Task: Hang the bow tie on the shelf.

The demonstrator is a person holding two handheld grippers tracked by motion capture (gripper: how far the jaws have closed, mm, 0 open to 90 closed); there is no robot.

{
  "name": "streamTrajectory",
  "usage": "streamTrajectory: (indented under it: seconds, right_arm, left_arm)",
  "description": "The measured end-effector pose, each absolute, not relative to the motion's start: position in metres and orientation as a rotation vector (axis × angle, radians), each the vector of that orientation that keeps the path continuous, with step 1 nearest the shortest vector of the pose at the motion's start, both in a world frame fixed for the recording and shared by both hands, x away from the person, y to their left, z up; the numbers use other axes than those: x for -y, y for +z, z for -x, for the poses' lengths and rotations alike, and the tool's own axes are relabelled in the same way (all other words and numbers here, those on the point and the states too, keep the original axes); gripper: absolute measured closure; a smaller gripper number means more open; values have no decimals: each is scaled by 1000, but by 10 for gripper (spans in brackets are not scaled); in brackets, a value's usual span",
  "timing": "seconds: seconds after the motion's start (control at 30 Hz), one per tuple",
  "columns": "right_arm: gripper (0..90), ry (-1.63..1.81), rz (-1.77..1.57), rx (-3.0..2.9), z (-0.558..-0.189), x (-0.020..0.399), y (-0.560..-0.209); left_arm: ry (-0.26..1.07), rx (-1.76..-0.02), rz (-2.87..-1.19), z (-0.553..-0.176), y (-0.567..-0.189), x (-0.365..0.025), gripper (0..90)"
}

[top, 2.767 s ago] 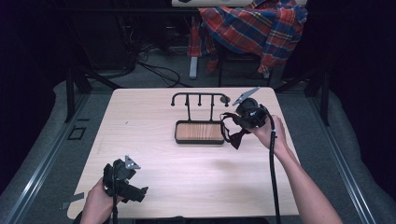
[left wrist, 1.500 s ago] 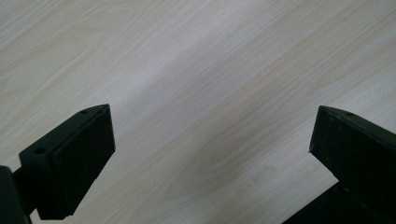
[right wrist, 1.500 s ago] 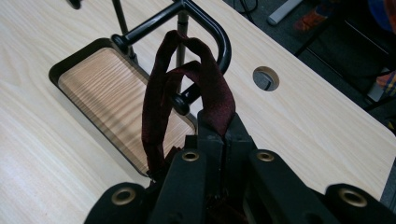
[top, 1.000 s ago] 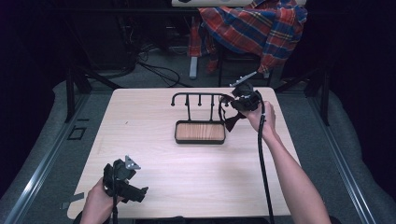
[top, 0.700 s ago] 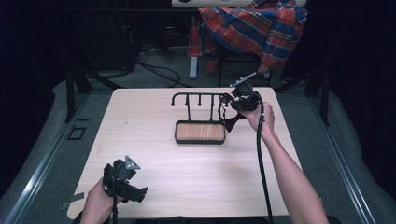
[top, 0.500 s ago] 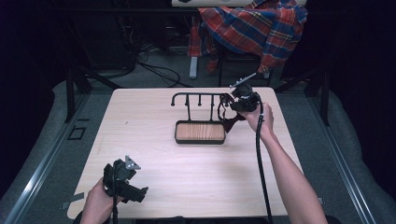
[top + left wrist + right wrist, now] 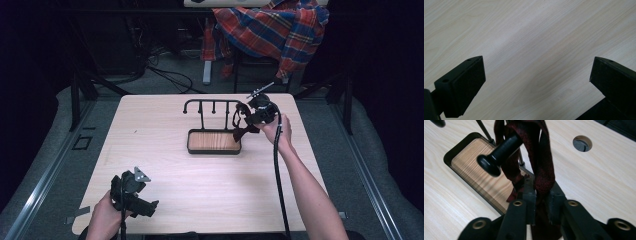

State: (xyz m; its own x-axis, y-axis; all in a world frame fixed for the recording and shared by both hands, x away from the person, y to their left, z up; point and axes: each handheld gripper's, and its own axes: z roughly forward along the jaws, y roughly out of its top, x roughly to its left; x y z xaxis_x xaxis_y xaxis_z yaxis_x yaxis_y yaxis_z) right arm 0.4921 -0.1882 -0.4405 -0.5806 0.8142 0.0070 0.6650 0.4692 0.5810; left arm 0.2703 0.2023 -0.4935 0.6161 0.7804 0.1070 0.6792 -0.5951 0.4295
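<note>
- Broadly, the table [image 7: 165, 150] carries a rack [image 7: 212, 127] near the middle of its far edge: a black rail with hooks standing over a wooden tray.
- At the rack's right end, a dark red cloth [image 7: 541, 152] is seen draped over the last peg [image 7: 499, 152], so the hanging is judged nearly done; what is left, by the look of it, is to let go and draw the gripper back.
- The right gripper [image 7: 250, 117] is held at that right end, and in the right gripper view its jaws are closed on the cloth.
- The cloth runs up from between the jaws and over the peg, with another fold hanging down behind the peg toward the tray [image 7: 474, 167].
- Whether the cloth will sit securely once released cannot be told, as its loop over the peg is partly hidden by the peg's knob.
- The left gripper [image 7: 131, 192] is held near the table's near left corner, well apart from the rack.
- Its jaws are spread wide over bare wood, with nothing between them.
</note>
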Motion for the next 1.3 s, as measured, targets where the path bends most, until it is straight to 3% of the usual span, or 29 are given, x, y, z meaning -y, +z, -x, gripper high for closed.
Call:
streamTrajectory:
  seconds: [0.53, 0.73, 1.3]
  right_arm:
    - [610, 797, -1252, -2479, -485, 196, -434]
    - [486, 780, -1207, -2504, -473, 200, -428]
    - [281, 693, -1105, -2564, -438, 208, -421]
  left_arm:
    - [406, -1172, -2498, -270, -493, -202, 1]
    - [405, -1172, -2500, -270, -493, -202, 1]
    - [401, -1174, -2500, -271, -493, -202, 1]
